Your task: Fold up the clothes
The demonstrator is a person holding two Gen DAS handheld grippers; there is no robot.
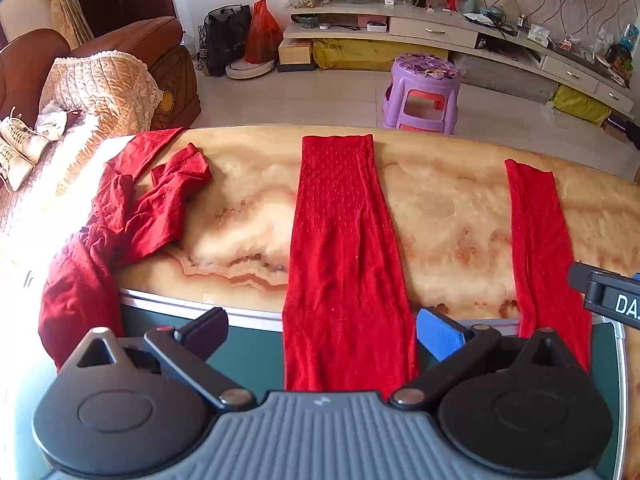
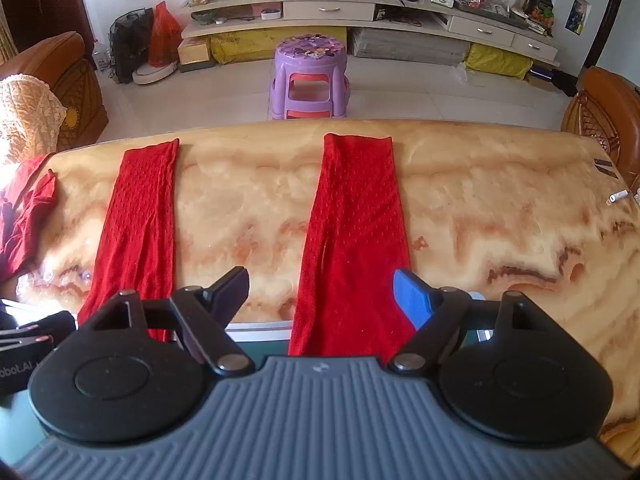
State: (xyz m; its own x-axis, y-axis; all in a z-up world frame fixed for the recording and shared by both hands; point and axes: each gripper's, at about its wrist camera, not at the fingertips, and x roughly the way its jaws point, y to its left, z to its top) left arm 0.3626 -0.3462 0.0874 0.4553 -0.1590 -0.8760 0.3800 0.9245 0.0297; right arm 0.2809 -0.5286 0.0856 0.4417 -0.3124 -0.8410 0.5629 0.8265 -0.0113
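Bright red knit trousers lie across the marble table with two legs stretched away from me. In the left wrist view the left leg runs between the fingers of my open left gripper, and the right leg lies further right. In the right wrist view the right leg runs between the fingers of my open right gripper, with the left leg beside it. Both grippers hover over the near table edge above the cloth. A crumpled dark red garment lies at the table's left end.
The marble table has a metal near edge. A purple stool stands beyond the far edge. A sofa with a beige cover is on the left, a wooden chair on the right. A small white object lies at the table's right.
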